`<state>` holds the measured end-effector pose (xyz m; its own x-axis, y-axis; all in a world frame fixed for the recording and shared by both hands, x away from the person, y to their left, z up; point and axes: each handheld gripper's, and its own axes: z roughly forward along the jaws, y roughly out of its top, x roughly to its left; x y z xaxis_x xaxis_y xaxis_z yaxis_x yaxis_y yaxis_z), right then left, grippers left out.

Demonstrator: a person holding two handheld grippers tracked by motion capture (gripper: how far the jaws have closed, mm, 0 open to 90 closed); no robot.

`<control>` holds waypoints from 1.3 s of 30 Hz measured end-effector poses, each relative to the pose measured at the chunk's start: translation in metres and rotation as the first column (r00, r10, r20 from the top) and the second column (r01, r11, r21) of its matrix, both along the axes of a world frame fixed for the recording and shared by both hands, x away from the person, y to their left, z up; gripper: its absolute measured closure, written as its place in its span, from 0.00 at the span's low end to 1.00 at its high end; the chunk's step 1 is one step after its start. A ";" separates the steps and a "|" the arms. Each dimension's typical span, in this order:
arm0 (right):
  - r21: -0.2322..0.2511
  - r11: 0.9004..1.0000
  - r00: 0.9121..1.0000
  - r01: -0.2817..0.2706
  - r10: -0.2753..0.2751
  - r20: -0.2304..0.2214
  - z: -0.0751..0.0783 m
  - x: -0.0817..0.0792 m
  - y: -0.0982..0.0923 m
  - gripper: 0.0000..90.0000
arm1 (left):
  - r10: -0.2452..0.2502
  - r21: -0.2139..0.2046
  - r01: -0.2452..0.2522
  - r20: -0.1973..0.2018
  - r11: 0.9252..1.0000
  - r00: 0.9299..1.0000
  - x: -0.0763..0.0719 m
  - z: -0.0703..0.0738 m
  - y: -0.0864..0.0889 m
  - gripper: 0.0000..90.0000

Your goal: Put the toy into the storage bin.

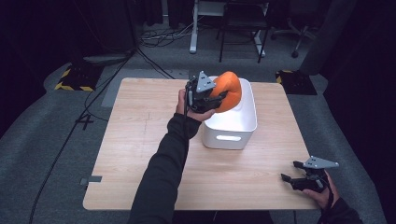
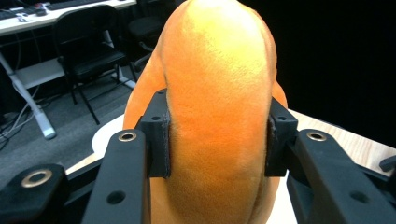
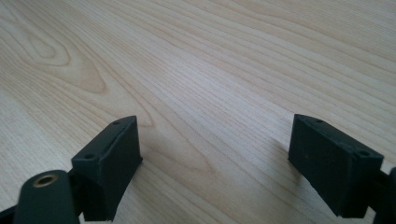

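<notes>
The left hand-held gripper (image 1: 219, 97) holds an orange plush toy (image 1: 227, 89) in the air, above the left rim of a white plastic bin (image 1: 231, 126) that stands on the wooden worktop (image 1: 140, 140). In the left gripper view its two black pads press into both sides of the soft toy (image 2: 217, 116), so the jaws are closed on it. The right hand-held gripper (image 1: 290, 176) is near the right front corner of the worktop, low over the wood, with its jaws wide apart and nothing between them.
</notes>
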<state>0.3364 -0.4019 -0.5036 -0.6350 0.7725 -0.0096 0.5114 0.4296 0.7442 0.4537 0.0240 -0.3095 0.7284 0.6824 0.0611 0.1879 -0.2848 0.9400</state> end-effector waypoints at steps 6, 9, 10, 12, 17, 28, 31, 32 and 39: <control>0.003 1.000 1.000 0.002 -0.002 -0.001 0.000 0.000 0.000 0.19 | -0.027 0.012 0.027 -0.011 1.000 1.000 0.000 -0.004 -0.009 0.62; 0.000 1.000 1.000 0.000 0.000 0.000 0.000 0.000 0.000 0.19 | -0.042 0.000 0.042 -0.005 0.999 0.999 0.000 -0.007 -0.013 0.61; 0.000 1.000 1.000 0.000 0.000 0.000 0.000 0.000 0.000 0.19 | -0.049 -0.004 0.049 -0.001 0.999 0.999 0.000 -0.008 -0.014 0.61; 0.001 1.000 1.000 0.000 0.000 0.000 0.000 0.000 0.000 0.19 | -0.059 0.008 0.060 -0.011 0.998 0.998 0.001 -0.009 -0.016 0.61; 0.001 1.000 1.000 0.001 -0.001 0.000 0.000 0.000 0.000 0.19 | -0.070 0.013 0.070 -0.020 0.997 0.997 0.002 -0.012 -0.022 0.61; -0.001 1.000 1.000 -0.001 0.001 -0.001 0.000 0.000 0.000 0.19 | -0.087 0.032 0.089 -0.053 0.996 0.995 0.006 -0.025 -0.031 0.59; -0.001 1.000 1.000 -0.001 0.001 -0.001 0.000 0.000 0.000 0.19 | -0.095 0.045 0.097 -0.047 0.994 0.994 0.007 -0.028 -0.033 0.58; -0.001 1.000 1.000 -0.001 0.001 -0.001 0.000 0.000 0.000 0.19 | -0.099 0.045 0.102 -0.054 0.994 0.994 0.008 -0.029 -0.033 0.57; -0.002 1.000 1.000 -0.001 0.001 0.001 0.000 0.000 0.000 0.19 | -0.110 0.091 0.118 -0.090 0.989 0.990 0.012 -0.036 -0.039 0.54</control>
